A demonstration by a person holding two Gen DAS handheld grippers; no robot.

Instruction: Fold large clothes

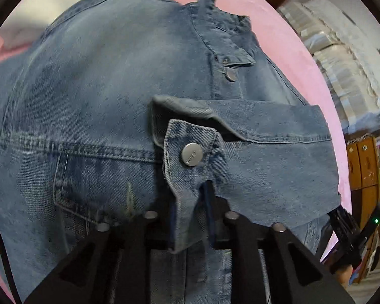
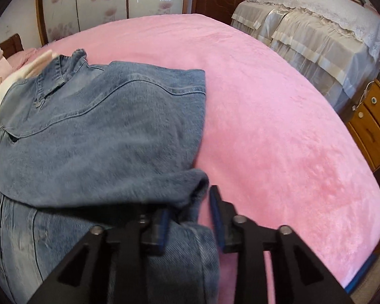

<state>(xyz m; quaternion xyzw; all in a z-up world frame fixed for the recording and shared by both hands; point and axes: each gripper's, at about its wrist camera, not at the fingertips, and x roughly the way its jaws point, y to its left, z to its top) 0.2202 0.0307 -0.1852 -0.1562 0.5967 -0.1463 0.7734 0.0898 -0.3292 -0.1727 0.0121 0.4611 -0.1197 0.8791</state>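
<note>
A: How is the left gripper [image 1: 191,212] found?
B: Its jaws are pinched on the buttoned cuff [image 1: 187,167] of the denim jacket [image 1: 88,101].
A: And the right gripper [image 2: 190,217]?
B: Spread apart; a jacket fold is seen between its fingers, on the pink bed [image 2: 278,126].

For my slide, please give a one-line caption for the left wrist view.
Left gripper holding a denim jacket's buttoned cuff above the pink bedspread.

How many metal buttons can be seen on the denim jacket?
2. One button sits on the sleeve cuff by the left gripper's jaws; a smaller button sits below the collar. Folded denim may hide others.
</note>
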